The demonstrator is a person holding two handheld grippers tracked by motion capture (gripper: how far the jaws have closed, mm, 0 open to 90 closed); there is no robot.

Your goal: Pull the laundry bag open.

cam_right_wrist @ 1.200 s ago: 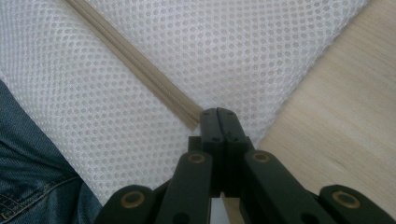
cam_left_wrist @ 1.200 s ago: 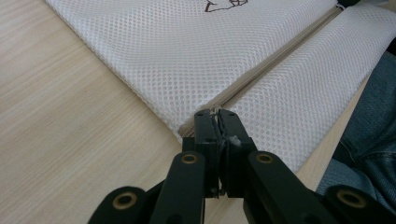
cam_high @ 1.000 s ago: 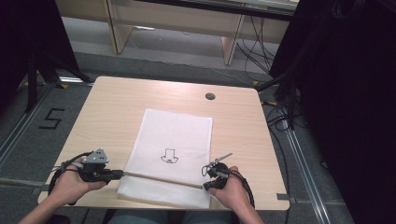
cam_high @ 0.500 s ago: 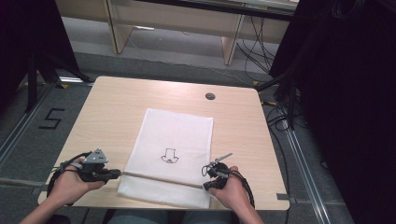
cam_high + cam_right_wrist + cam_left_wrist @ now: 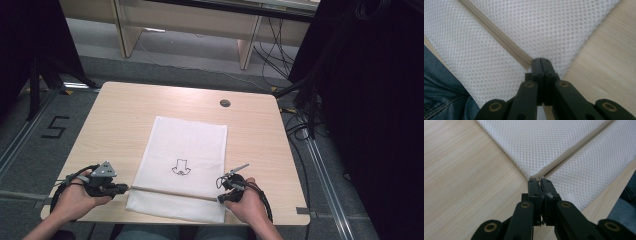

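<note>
Mesh bag [image 5: 186, 161]: a white rectangle of netted fabric is laid flat on the light wooden table [image 5: 125, 115], reaching from the table's middle to its near edge; a small black drawing is printed near its centre.
Zipper [image 5: 172, 192]: a beige strip is seen running across the bag close to its near end, stretched straight between the two grippers.
Bag relative to grippers: the near part of the bag is flanked by both tools, each met at one end of the zipper line.
Left gripper [image 5: 125, 188]: held in the person's left hand [image 5: 75, 200] at the bag's left edge; its jaws are pressed together on the zipper's end.
Right gripper [image 5: 220, 198]: held in the right hand [image 5: 250, 202] at the bag's right edge; its jaws are closed tight on the opposite end of the zipper.
High view: the whole bag, the drawing, a round dark grommet [image 5: 225, 103] at the table's far side and a number marked on the floor [image 5: 54, 127] are taken in.
Left gripper view: the fine honeycomb weave is shown, and the zipper [image 5: 571, 152] is seen meeting the black jaw tips [image 5: 539, 180] at the bag's corner, with wood grain to one side.
Right gripper view: the zipper [image 5: 499, 33] is seen ending at the closed tips [image 5: 540, 60]; blue denim [image 5: 441, 85] is visible below the table edge.
</note>
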